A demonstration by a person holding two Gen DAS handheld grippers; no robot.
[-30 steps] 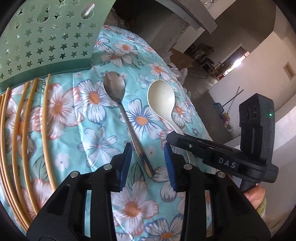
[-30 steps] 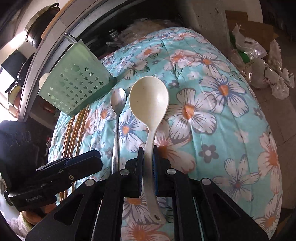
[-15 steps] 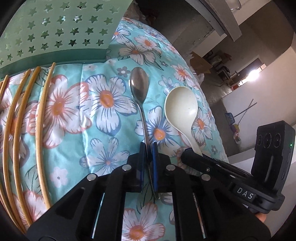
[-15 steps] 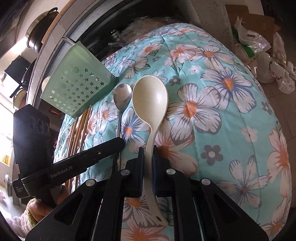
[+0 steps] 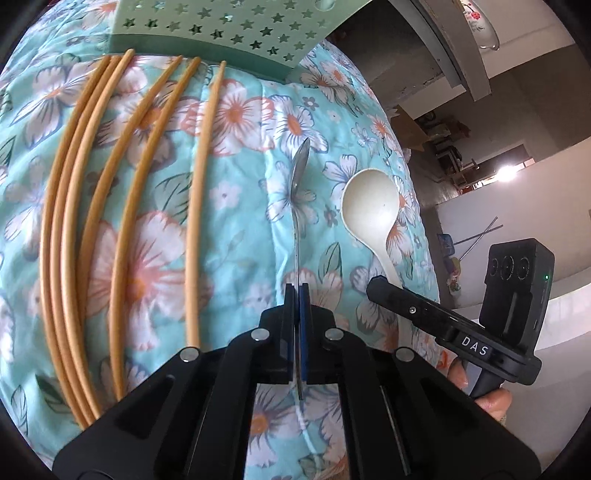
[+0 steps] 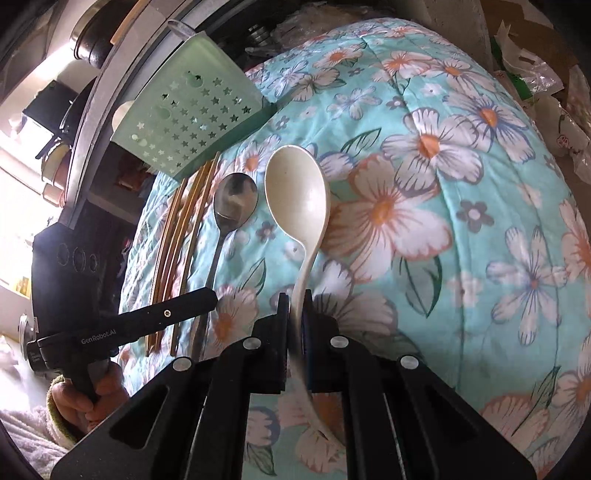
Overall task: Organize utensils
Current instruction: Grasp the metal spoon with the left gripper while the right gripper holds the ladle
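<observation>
The metal spoon (image 6: 235, 201) gleamed, polished and mirror-smooth, while the cream ladle (image 6: 297, 192) looked like matt plastic. The chopsticks (image 5: 122, 206) seemed smooth wood, the perforated green basket (image 6: 188, 110) dull plastic, on quilted floral cloth (image 6: 443, 258).

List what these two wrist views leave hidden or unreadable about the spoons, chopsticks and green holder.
- Holder: left wrist view, top cut off by the frame edge; right wrist view shows only its outer wall, so the contents cannot be told.
- Chopsticks: left wrist view, near ends run behind the left hand-held gripper; exact count unclear.
- Metal spoon: left wrist view, edge-on, bowl unreadable.
- White spoon: right wrist view, handle blurred inside the right hand-held gripper.
</observation>
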